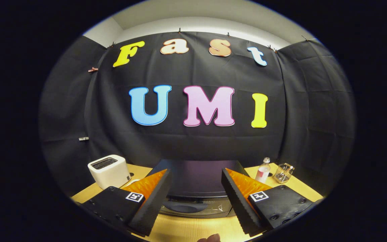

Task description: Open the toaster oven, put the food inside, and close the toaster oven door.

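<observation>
Spread wide with nothing between them, the gripper (196, 188) fingers hover level above the wooden table (193, 228). Just ahead, seen through the gap, sits the dark toaster oven (195, 178). Beyond the fingers stand a white toaster (109, 170) one side, a bottle (263, 170) and glass jar (283, 172) the other.

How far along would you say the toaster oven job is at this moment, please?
Nothing looks done yet. The gripper is open, holding nothing, and points over the top of the dark toaster oven on the wooden table. Whether its door is open cannot be told. Left: opening it, loading the food, and closing the door.
</observation>
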Action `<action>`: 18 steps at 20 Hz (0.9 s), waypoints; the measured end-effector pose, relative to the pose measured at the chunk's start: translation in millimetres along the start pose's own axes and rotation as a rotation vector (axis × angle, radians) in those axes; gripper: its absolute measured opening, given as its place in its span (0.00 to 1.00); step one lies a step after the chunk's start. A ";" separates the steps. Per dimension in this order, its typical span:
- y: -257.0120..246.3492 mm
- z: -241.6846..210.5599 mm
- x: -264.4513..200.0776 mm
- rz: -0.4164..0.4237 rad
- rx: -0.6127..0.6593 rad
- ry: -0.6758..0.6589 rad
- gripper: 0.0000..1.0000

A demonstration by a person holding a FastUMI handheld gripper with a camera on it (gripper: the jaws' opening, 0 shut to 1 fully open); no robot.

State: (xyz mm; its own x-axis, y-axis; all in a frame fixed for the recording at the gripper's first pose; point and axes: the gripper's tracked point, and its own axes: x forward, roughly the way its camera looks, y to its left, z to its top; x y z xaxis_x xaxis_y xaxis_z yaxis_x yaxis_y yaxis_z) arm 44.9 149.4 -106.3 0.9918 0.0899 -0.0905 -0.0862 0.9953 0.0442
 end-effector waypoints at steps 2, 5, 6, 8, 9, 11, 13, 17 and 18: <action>6.5 -14.6 7.8 -0.001 -0.026 0.021 0.97; 10.9 -35.0 18.9 -0.010 -0.039 0.059 0.98; 11.8 -38.9 22.2 -0.015 -0.035 0.070 0.98; 14.1 -49.0 28.8 -0.017 -0.034 0.091 0.97; 13.5 -53.5 30.8 -0.019 -0.036 0.099 0.97; 12.2 -61.8 35.5 -0.024 -0.036 0.122 0.98; 14.1 -69.6 39.0 -0.024 -0.028 0.145 0.98; 19.1 -88.0 47.8 -0.022 -0.040 0.196 0.98; 18.0 -90.8 48.7 -0.026 -0.039 0.208 0.97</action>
State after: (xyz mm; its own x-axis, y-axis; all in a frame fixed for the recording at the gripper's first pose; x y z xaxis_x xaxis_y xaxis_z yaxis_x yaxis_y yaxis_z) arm 83.1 175.0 -200.3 0.9534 0.0660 -0.2945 -0.0688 0.9976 0.0008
